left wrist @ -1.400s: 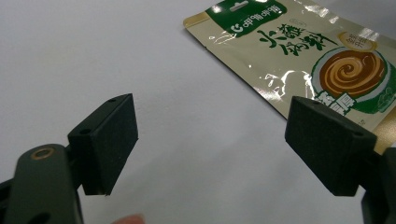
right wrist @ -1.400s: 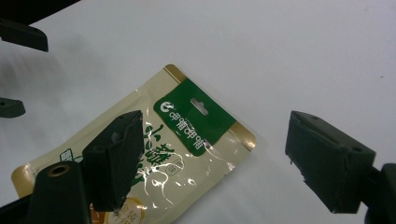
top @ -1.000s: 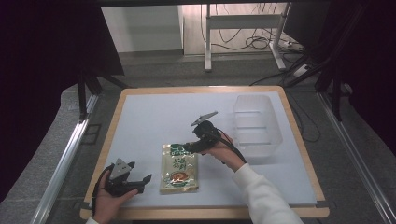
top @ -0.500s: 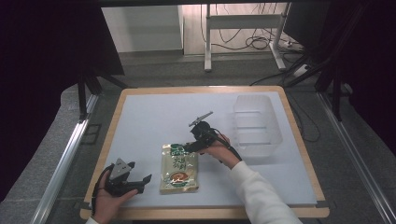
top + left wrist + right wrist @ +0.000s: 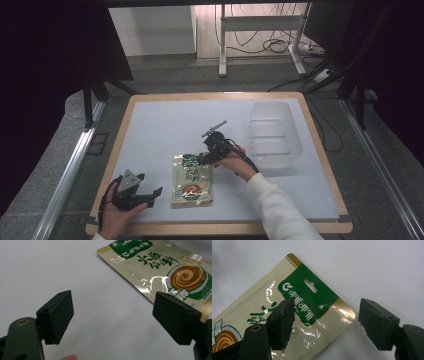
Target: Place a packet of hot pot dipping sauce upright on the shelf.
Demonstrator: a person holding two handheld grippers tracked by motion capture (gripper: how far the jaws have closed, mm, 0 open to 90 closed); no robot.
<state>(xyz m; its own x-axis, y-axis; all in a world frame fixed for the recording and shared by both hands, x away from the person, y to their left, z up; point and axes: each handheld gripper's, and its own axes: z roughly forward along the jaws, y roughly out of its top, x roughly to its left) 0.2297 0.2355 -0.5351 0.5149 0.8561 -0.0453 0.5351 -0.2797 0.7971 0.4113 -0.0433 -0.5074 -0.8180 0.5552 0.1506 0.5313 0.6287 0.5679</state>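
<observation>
1. Both grippers are held spread: right gripper [image 5: 204, 159] astride the pouch's [image 5: 192, 180] green top corner, left gripper [image 5: 150, 192] beside its lower edge.
2. Pouch is laid flat, long axis running away from the person.
3. Clear bin [image 5: 275, 132] is set well apart, right.

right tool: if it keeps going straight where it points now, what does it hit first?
Most likely the sauce packet. The right tool is open, tilted down over the packet's green top corner, one pad above the packet, the other above the white table. Height above the packet is hard to judge.

A lab: framed white tabletop [image 5: 165, 130], floor cables [image 5: 272, 46], dark curtains [image 5: 45, 60].
</observation>
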